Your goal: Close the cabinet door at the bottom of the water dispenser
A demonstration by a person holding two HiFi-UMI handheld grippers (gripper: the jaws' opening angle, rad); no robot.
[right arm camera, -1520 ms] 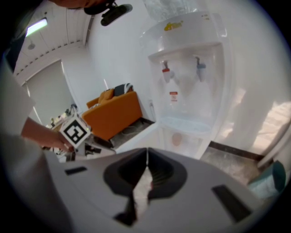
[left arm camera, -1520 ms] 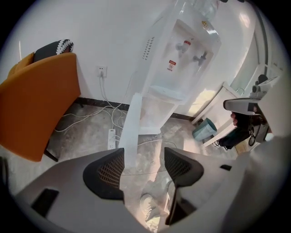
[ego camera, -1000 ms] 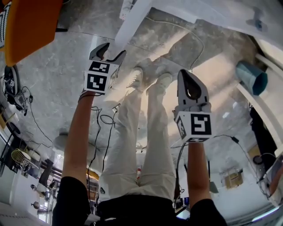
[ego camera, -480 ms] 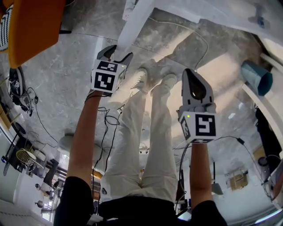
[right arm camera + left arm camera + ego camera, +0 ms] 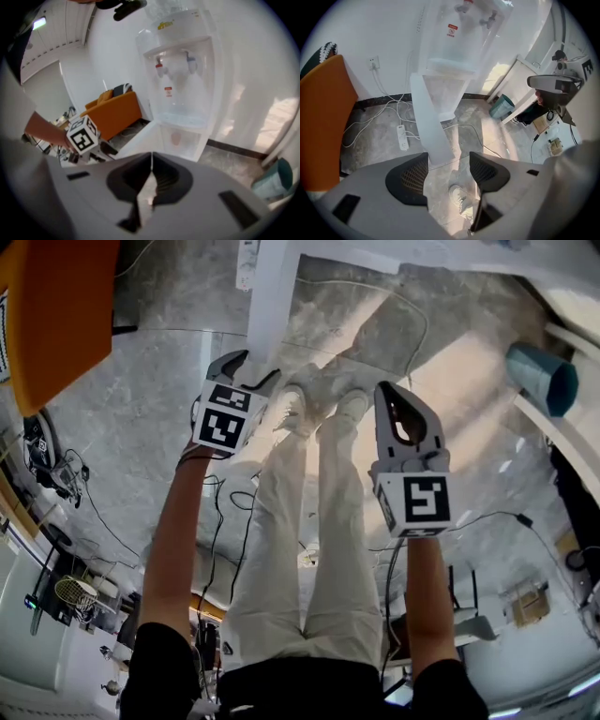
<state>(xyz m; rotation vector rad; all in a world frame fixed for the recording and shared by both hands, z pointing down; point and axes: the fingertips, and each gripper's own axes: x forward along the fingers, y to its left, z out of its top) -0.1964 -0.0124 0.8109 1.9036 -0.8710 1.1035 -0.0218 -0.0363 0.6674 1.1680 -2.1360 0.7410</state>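
The white water dispenser (image 5: pixel 180 70) stands against the wall, with its bottom cabinet (image 5: pixel 180 138) open. The white cabinet door (image 5: pixel 429 122) swings out toward me; the head view shows it as a white panel (image 5: pixel 269 296). My left gripper (image 5: pixel 449 171) is open, with nothing between its jaws. It points at the door's free edge, a short way off. From the head view, the left gripper (image 5: pixel 248 367) sits just below that panel. My right gripper (image 5: pixel 151 161) is shut on nothing and aims at the dispenser. It hangs over the floor right of my shoes (image 5: pixel 319 395) as the right gripper (image 5: pixel 392 395).
An orange sofa (image 5: pixel 56 306) stands to the left. A power strip (image 5: pixel 401 137) and cables lie on the grey floor by the wall. A teal bin (image 5: pixel 539 376) sits beside a white desk (image 5: pixel 525 79) at the right. More cables trail behind my legs.
Both grippers have shifted slightly. The left one now sits a little closer under the door's edge. The right stays shut and the left stays open.
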